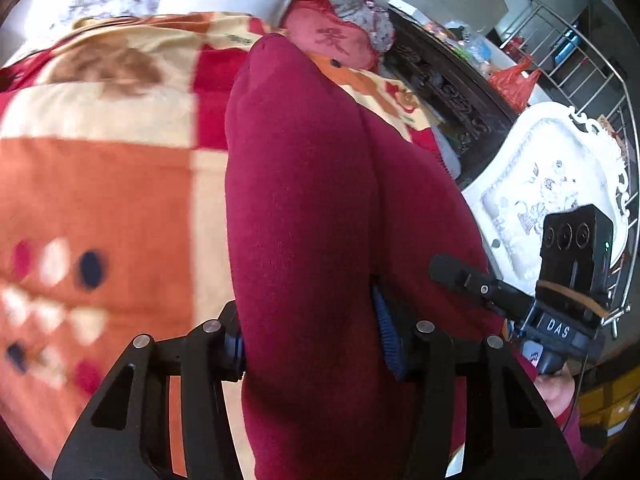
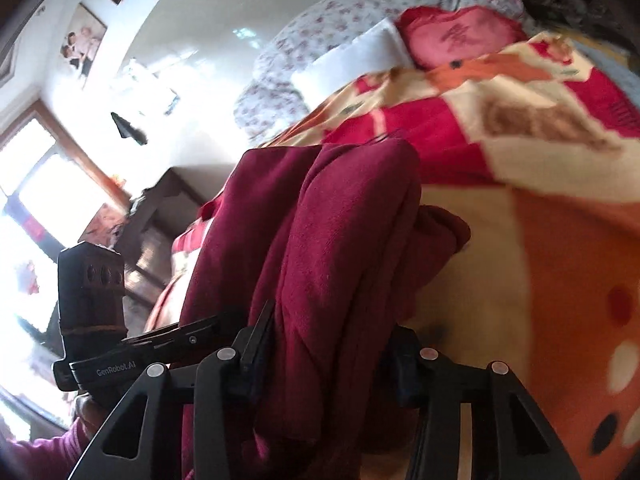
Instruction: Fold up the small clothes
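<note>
Spread across the bed, a patchwork blanket (image 1: 100, 168) of orange, cream and red fills the left of the left wrist view, with a red embroidered cushion (image 1: 332, 36) at its far end. At centre the left gripper (image 1: 312, 336) is clamped on a dark red knitted garment (image 1: 304, 200), which runs bunched from the near edge away over the blanket. To the right the right gripper (image 1: 444, 268) grips the same garment (its own camera shows folds pinched between its pads), beside a white padded chair (image 1: 552, 168).
</note>
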A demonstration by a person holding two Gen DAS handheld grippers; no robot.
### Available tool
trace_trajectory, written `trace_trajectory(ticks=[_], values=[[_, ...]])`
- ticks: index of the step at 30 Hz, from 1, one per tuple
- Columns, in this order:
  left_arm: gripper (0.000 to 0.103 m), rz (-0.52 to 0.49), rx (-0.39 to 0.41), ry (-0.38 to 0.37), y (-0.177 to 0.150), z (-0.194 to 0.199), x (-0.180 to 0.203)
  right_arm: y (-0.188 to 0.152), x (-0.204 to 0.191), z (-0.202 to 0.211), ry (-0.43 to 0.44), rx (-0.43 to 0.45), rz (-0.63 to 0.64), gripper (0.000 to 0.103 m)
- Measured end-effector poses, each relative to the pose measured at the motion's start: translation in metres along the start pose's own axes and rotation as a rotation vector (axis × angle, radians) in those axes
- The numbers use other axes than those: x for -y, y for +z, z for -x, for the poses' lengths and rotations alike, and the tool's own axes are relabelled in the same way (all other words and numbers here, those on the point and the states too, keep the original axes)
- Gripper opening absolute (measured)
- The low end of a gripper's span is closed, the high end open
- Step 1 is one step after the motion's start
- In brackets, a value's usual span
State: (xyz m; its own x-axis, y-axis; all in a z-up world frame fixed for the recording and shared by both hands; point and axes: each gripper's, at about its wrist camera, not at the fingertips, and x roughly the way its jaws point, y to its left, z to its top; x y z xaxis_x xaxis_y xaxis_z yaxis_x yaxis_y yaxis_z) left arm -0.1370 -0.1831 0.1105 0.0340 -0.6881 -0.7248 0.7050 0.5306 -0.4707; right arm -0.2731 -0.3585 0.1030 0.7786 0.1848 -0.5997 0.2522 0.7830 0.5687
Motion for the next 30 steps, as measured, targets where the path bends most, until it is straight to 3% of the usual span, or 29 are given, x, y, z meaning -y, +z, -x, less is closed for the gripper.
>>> trace_trajectory(ticks=[4,7,10,12,17,19,23,25,30], values=[[0.051,0.039,-0.023,0.078,-0.03,0.017,-0.029,-0.027,-0.024,-0.031,0.027,-0.071,0.022,0.046],[0.052,0.088,-0.074,0.154,-0.048,0.01,-0.054,-0.045,-0.025,-0.06,-0.048,-0.16,0.005,0.052],[0.054,0.112,-0.022,0.163,-0.054,0.026,-0.058,-0.049,-0.042,-0.043,-0.123,-0.114,0.102,0.053],[0.054,0.074,0.014,0.233,-0.054,0.04,-0.048,-0.047,-0.056,-0.028,-0.155,-0.084,0.155,0.054],[0.054,0.027,0.048,0.327,-0.056,0.047,-0.039,-0.052,-0.11,0.004,-0.1,-0.006,0.331,0.05],[0.054,0.015,0.042,0.363,-0.063,0.04,-0.034,-0.061,-0.12,0.002,-0.09,-0.031,0.366,0.047],[0.055,-0.047,0.061,0.432,-0.07,0.025,-0.028,-0.097,-0.109,-0.03,-0.181,-0.143,0.415,0.038],[0.055,-0.058,0.069,0.425,-0.074,0.023,-0.025,-0.114,-0.09,-0.049,-0.223,-0.186,0.396,0.038],[0.055,-0.085,0.112,0.468,-0.08,0.029,-0.013,-0.118,-0.09,-0.037,-0.221,-0.129,0.37,0.037]])
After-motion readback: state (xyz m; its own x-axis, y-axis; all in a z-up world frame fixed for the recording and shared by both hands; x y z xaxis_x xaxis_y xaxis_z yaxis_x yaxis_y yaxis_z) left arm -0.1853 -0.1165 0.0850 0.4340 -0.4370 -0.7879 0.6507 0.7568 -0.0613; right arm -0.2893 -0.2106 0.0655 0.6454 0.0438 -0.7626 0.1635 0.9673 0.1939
